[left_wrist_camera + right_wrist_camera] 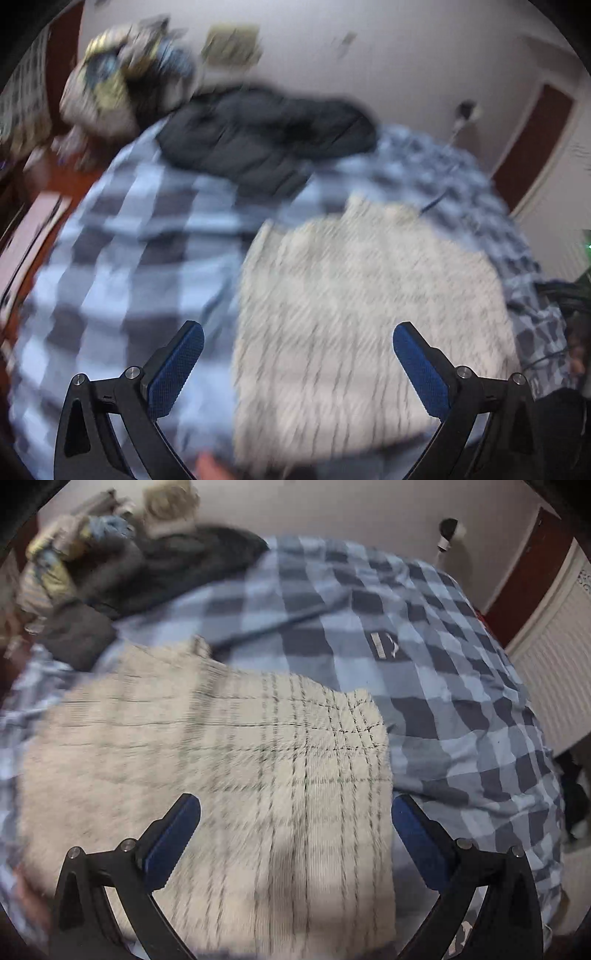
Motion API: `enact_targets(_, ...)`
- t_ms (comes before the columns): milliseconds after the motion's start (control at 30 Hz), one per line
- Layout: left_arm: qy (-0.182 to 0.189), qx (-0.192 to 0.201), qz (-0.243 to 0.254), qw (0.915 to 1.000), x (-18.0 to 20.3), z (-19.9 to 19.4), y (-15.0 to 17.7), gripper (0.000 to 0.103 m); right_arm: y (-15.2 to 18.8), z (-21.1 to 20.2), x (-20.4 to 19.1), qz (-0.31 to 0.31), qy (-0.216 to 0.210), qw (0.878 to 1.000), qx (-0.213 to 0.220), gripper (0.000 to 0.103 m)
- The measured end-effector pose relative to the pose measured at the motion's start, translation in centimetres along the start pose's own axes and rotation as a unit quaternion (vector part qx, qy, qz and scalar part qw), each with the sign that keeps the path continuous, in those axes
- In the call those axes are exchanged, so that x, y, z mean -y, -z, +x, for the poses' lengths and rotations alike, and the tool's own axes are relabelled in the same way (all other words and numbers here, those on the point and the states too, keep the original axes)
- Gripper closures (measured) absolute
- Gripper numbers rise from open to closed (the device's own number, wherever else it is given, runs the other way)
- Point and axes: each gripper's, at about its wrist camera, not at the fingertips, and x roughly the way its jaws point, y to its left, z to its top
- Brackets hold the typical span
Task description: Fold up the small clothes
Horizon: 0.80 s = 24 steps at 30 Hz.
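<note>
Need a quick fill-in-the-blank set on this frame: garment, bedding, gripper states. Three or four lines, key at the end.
1. The cream knitted garment with thin dark grid lines lies on a blue and grey ____ duvet cover.
2. The left gripper has its jaws ____.
3. The right gripper holds ____.
4. The dark quilted jacket lies at the ____ end of the bed.

Missing words: checked; open; nothing; far
</note>
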Motion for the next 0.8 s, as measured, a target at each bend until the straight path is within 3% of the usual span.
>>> enact_targets(100,0.007,0.013,-0.012,0.9998,-1.0,-2.8,0.5,0.0,-0.2,-4.7,2.5,-0.017,-0.01,0.999,0.048,0.002)
enact_targets(267,-0.06,0.102,0.009,0.9929,-2.1,-6.0,2.0,0.0,-2.0,-13.6,7.5,-0.007,-0.007,0.993,0.117,0.002)
enact_targets(300,-0.075,0.114,0.012,0.9906,-2.2,-6.5,2.3,0.0,-2.7,-13.5,8.6,-0.002,-0.007,0.992,0.123,0.002)
enact_targets(400,-0.092,0.126,0.028,0.9873,-2.3,-6.4,2.6,0.0,-4.4,-19.7,11.9,0.029,-0.005,0.983,0.182,0.002)
enact_targets(500,-0.105,0.095,0.053,0.9886,-2.0,-5.1,2.7,0.0,-5.5,-25.4,16.1,0.1,-0.033,0.969,0.224,0.002)
enact_targets(600,-0.109,0.021,0.06,0.992,-2.1,-2.5,2.8,0.0,-5.5,-27.4,20.0,0.179,-0.066,0.955,0.226,0.001)
enact_targets(700,-0.1,-0.05,0.056,0.9921,-2.4,0.4,3.2,0.0,-4.5,-23.8,21.2,0.231,-0.087,0.954,0.168,0.001)
enact_targets(800,-0.093,-0.109,0.055,0.9881,-2.5,2.9,4.0,0.0,-2.8,-14.8,19.3,0.231,-0.093,0.967,0.052,0.001)
